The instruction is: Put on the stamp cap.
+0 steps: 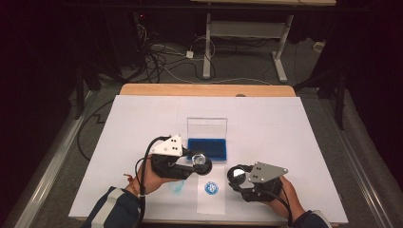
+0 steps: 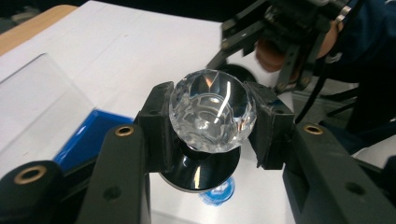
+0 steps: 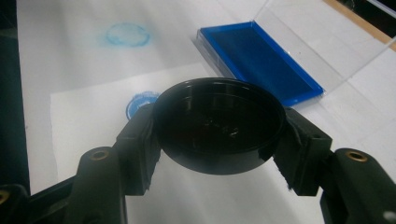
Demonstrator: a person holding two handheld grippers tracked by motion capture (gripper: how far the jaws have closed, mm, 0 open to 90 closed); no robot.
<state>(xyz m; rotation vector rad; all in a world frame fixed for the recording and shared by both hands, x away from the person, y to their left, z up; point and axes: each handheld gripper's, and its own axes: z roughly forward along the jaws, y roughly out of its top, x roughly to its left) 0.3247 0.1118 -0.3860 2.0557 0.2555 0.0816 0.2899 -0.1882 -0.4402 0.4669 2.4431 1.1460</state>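
Blue ink pad point(image 1: 207, 147) in clear case point(image 1: 206, 126)

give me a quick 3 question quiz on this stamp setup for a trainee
1. True or false: the left gripper is shut on the crystal-topped stamp.
2. What does the right gripper hold? A) black round cap B) a pen C) nothing
3. Fill in: the blue ink pad lies in a clear case whose lid stands ____.

Key: 1 true. 2 A. 3 open.
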